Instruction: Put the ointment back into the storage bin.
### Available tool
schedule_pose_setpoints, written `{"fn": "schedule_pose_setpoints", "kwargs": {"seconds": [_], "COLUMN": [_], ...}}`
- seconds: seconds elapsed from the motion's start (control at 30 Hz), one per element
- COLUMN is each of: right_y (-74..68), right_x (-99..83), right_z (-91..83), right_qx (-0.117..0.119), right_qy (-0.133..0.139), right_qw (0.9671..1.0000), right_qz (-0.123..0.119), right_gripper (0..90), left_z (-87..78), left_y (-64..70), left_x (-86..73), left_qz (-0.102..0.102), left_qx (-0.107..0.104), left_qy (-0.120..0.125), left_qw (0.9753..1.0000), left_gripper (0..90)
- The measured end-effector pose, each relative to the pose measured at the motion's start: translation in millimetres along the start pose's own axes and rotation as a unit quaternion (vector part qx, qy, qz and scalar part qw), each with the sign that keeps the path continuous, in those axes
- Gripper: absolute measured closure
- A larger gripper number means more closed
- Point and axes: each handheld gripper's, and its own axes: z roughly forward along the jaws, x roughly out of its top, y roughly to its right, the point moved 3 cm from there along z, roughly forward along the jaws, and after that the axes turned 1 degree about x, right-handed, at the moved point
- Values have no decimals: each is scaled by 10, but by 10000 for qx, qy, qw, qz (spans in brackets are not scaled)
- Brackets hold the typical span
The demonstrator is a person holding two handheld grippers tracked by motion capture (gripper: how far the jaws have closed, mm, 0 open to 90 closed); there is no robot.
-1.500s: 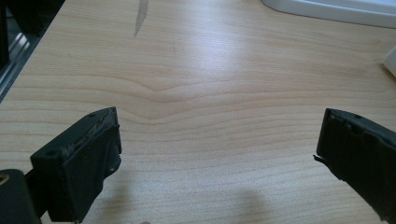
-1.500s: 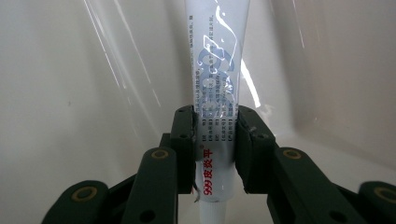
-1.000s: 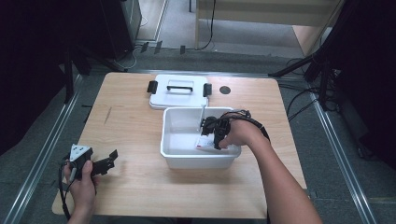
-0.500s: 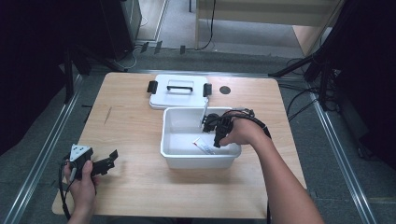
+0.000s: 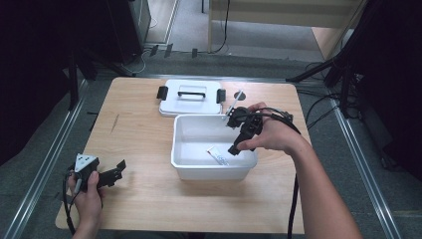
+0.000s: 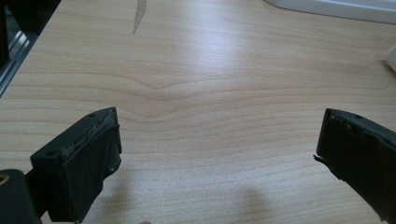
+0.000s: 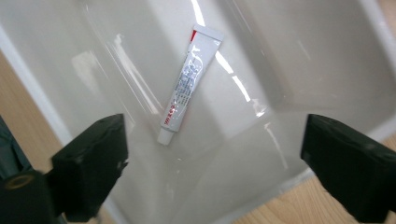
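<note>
Below your right gripper, jaws spread wide: a light, soft ointment tube; pinch its flat crimped end.

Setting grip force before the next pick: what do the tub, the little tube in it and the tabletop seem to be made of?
Tub: likely hard glossy white plastic; bright streaks glare on its walls. Tube: probably soft plastic or foil laminate, with a flat crimped end and printed skin. Tabletop: pale wood or wood-look laminate, satin, with visible grain lines.
</note>
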Motion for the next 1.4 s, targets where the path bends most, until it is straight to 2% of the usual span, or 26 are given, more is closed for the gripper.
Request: {"fn": "schedule_pose_setpoints", "kwargs": {"seconds": [0.03,0.13,0.3,0.33,0.5,0.57,0.6,0.63,0.67,0.8,0.93,1.0,1.17,1.2,1.23,1.27,1.4], "right_y": [1,38,105,133,199,245,245,270,270,316,352,360,367,369,362,362,328], "right_x": [-13,-53,-177,-225,-375,-493,-493,-576,-576,-742,-913,-985,-1222,-1268,-1355,-1355,-1542], "right_z": [-46,-155,-250,-267,-264,-252,-252,-239,-239,-197,-136,-113,-23,9,69,69,213], "right_qx": [-12,-64,-341,-383,-521,-542,-542,-556,-556,-639,-662,-722,-911,-1003,-1122,-1122,-1261], "right_qy": [60,199,371,474,652,813,813,901,901,1048,1242,1357,1735,1786,1836,1836,2079], "right_qw": [9999,9987,9968,9954,9921,9892,9892,9871,9871,9827,9753,9719,9592,9564,9520,9520,9425], "right_qz": [85,463,618,736,942,1095,1095,1200,1200,1389,1700,1781,2038,2084,2177,2177,2293], "right_gripper": [15,0,0,0,0,0,0,0,0,0,0,0,0,0,0,0,0], "left_z": [1,1,1,0,-1,-1,-1,-1,-1,0,-1,-2,0,0,0,0,-1], "left_y": [1,0,-1,-2,-2,-2,-1,0,1,2,3,4,7,7,7,8,11], "left_x": [0,0,0,0,0,-1,0,-1,-1,-1,-2,-2,-2,-2,-2,-2,-2], "left_qz": [-2,-4,-9,-5,-2,-4,-9,-9,-7,-3,5,9,14,13,16,18,33], "left_qx": [1,-4,-6,-6,-11,-8,-7,-5,-6,4,6,7,17,15,15,16,32], "left_qy": [7,-2,-2,-7,-9,-13,-9,-10,-11,-2,0,2,-4,-4,-4,0,-4], "left_qw": [10000,10000,10000,10000,10000,10000,10000,10000,10000,10000,10000,10000,10000,10000,10000,10000,10000], "left_gripper": [6,6,6,6,6,6,6,6,6,6,6,6,6,6,6,6,6]}}
